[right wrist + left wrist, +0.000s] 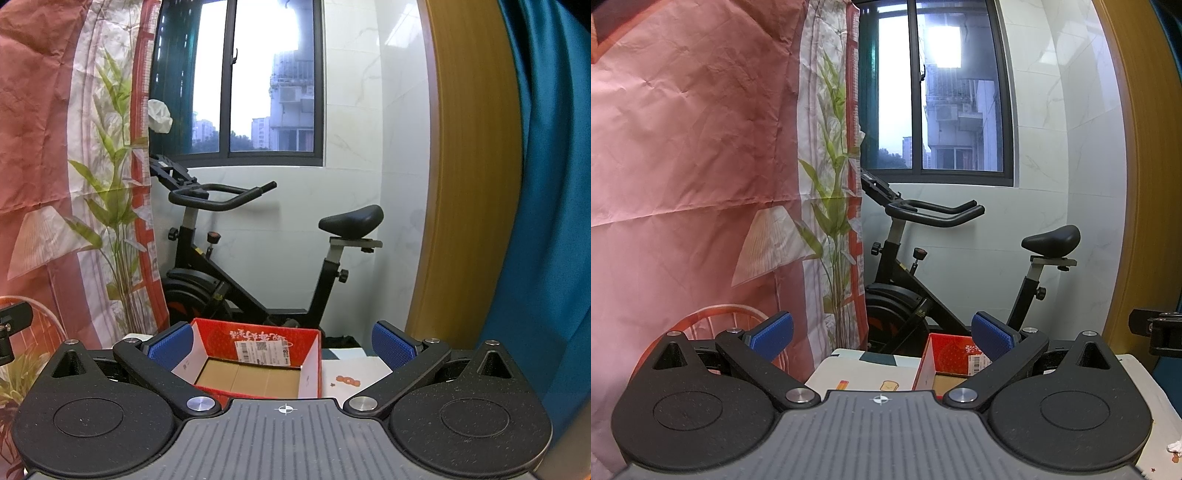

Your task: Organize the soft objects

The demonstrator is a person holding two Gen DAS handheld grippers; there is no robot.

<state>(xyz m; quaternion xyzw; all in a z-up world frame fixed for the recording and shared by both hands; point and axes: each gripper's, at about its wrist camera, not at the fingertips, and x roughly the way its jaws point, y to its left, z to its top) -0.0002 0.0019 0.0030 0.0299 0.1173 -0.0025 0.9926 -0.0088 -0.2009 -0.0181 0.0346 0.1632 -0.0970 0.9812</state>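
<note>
1. Both tongs are up and level, looking across the bench (347, 363) toward the window, and neither one carries anything.
2. The left tongs (882, 332) stand released, blue pads spread wide with only air between them.
3. The right tongs (282, 341) are released too, framing the red cardboard box (258, 363) that sits on the bench right ahead.
4. That box is open at the top, and its brown floor shows bare; nothing soft has gone in as far as this view reaches.
5. Where are the soft objects? None is clearly in view. A scrap of something white (1175, 446) peeks in at the right edge of the left view, low on the bench, but it is too cut off to name.
6. My read: the sorting has not begun, or sits between picks. Everything is left to do: find the soft things, grip them and bring them to the box.
</note>
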